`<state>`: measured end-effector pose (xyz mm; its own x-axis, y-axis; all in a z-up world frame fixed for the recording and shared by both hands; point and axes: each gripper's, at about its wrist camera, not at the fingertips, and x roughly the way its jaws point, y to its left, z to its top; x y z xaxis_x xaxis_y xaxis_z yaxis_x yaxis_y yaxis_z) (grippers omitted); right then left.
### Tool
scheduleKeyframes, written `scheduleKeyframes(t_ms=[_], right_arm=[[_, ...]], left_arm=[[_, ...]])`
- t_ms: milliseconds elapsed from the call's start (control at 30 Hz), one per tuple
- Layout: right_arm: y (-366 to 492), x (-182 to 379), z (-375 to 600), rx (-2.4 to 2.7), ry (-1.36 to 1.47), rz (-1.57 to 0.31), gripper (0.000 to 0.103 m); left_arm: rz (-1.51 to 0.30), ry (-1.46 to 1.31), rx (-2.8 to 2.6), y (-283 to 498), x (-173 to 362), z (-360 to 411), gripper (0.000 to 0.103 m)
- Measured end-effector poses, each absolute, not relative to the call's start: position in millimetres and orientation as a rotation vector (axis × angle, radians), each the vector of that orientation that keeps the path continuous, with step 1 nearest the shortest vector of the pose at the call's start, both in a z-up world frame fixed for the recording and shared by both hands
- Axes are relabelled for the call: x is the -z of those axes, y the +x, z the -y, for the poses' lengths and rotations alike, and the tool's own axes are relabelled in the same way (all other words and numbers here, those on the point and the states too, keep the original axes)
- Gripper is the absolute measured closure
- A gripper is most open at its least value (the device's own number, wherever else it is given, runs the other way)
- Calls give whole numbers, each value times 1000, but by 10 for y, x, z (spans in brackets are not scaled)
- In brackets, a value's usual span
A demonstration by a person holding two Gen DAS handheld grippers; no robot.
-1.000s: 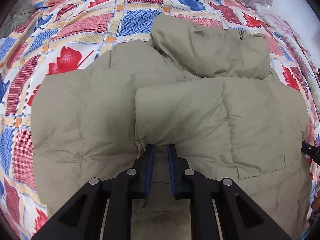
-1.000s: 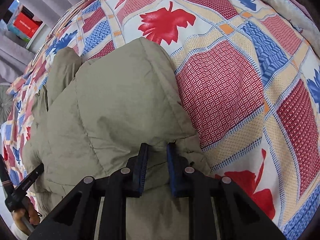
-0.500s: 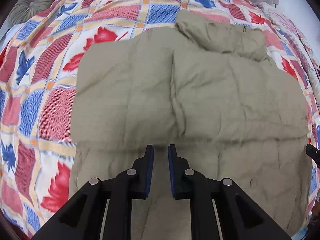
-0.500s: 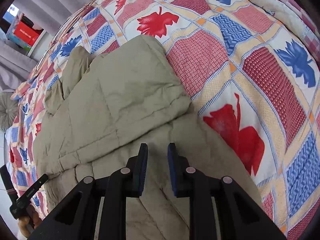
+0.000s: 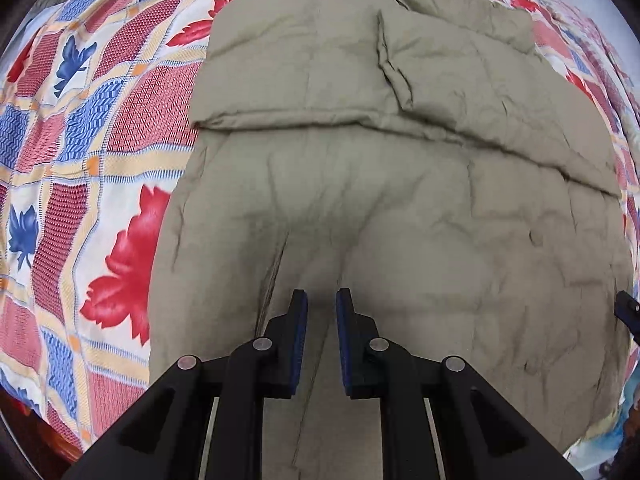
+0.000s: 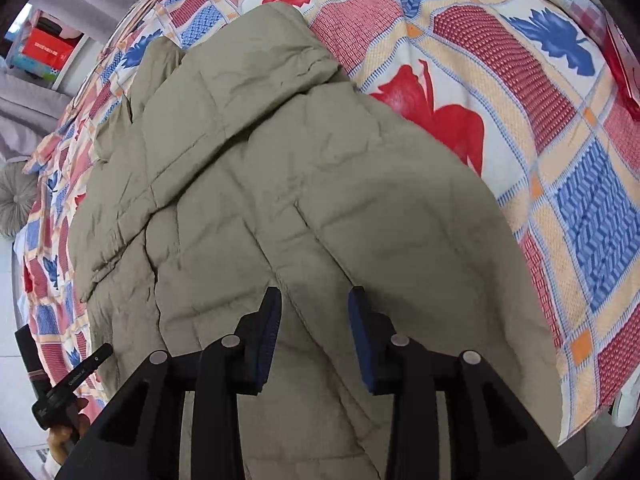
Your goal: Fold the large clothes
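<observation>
- Jaws: left gripper narrow, a slim gap between blue pads, nothing held; right gripper spread wider, also holding nothing.
- Olive padded jacket: lies flat on the bed beneath and ahead of both jaws, sleeves folded across its upper part.
- Left wrist view only: both folded sleeves and hood end.
- Right wrist view only: red box on a shelf, round grey cushion.
- Surface: bed with leaf-patterned patchwork quilt.

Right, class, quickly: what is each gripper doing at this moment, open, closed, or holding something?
Left gripper: narrowly open above the jacket, holding nothing.
Right gripper: open wider, holding nothing.
</observation>
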<state>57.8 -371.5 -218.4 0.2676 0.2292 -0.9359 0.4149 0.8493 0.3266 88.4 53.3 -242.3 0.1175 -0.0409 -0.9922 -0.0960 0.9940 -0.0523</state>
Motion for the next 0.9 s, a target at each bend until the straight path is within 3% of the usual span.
scheduleKeyframes(t_ms=[233,267,300,333,567,733,800,900], right_arm=[[382,2175,3612,129,597,-1341,64],[352,2172,3600,129,598,-1346,64],[329,2167,3589,128,599,-1349,64],[298,2159,3580,126,605,-1353,64],[85,2096,3590,125,637,-1368,56],[-141,2011,3788,164,682,-1348,39],[-211,1981,3878,187,688,-1338,20],[-297,1924,4028,243,696,-1305,19]], left_arm=[[-1532,-87,-15,552,2466,-564,87],[-1544,-81,-17,501,2483,-569,82],[-1552,-79,-22,456,2491,-584,63],[-1564,-79,-35,417,2498,-603,0],[-1586,-75,-66,211,2529,-698,1],[-1570,-84,-91,89,2489,-843,1],[-1564,-64,-118,98,2483,-856,1],[-1596,-99,-94,35,2533,-942,1]])
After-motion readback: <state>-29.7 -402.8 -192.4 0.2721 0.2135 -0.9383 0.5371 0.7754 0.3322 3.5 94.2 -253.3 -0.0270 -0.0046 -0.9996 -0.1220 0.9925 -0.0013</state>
